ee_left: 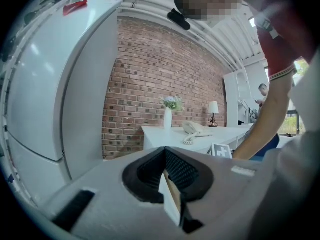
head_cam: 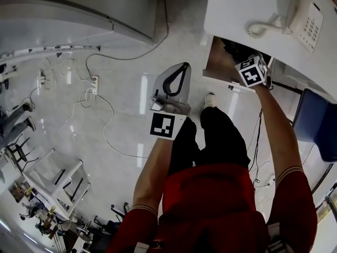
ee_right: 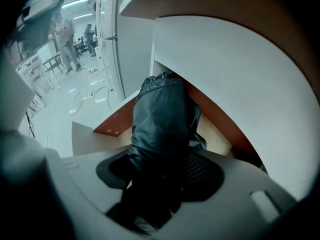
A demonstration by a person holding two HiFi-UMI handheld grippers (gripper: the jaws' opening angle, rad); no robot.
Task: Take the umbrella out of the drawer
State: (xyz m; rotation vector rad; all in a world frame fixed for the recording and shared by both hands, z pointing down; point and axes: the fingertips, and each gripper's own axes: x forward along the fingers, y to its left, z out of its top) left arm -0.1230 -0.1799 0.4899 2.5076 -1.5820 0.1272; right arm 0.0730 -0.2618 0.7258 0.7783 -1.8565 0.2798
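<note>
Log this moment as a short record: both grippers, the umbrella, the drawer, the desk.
left gripper: jaws together, empty, away from the drawer
right gripper: closed on the umbrella, pointing steeply down
umbrella: dark, folded, over the open drawer; whether it is fully clear cannot be told
drawer: pulled open, wooden inside, under the desk
desk: white top, a corded telephone on it
</note>
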